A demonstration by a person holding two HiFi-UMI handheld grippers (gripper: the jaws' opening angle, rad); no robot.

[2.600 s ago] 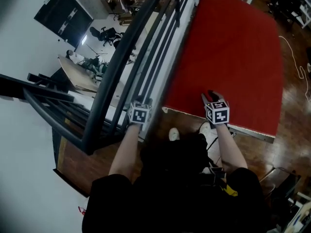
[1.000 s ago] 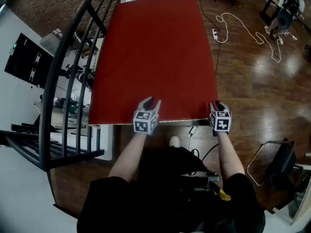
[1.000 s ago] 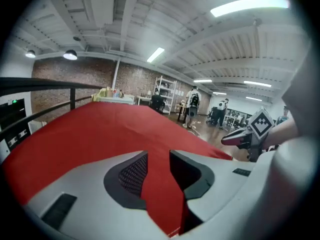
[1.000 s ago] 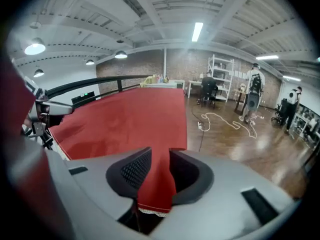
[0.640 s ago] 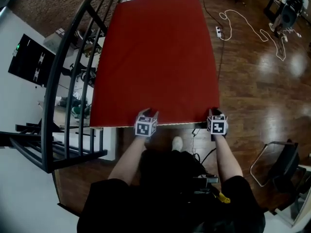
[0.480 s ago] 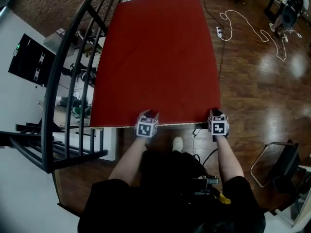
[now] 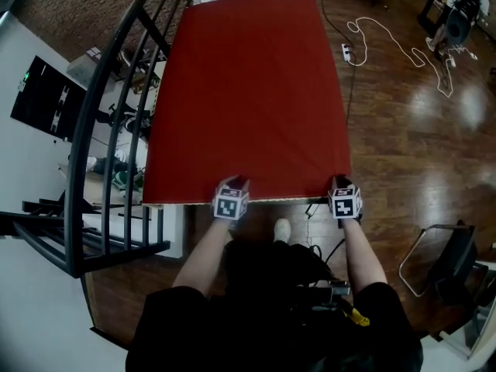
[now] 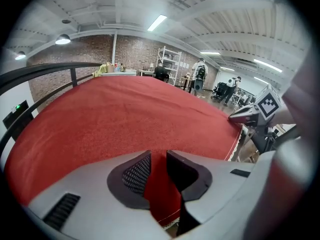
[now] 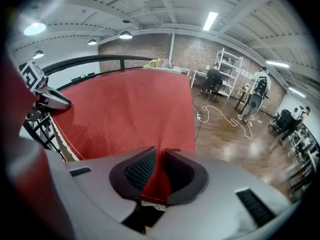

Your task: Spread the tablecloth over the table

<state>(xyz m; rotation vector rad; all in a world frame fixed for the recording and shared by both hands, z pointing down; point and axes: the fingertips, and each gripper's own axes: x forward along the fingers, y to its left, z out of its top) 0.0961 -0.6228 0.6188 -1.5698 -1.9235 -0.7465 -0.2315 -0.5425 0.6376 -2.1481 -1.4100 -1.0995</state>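
The red tablecloth lies flat along the whole long table, its white-trimmed near hem at the table's near end. My left gripper is at the near hem's left part and my right gripper at its near right corner. The left gripper view shows the left gripper with the tablecloth running between its pads. In the right gripper view the right gripper pinches the hem of the tablecloth. Both pairs of jaws have just been closing on the cloth.
A black curved railing runs along the table's left side. To the right is wooden floor with a white cable and a dark chair. My shoe shows under the near edge.
Both grippers have drawn back and sunk a little to the table's near edge, still with the hem. The cloth now lies smooth over the table.
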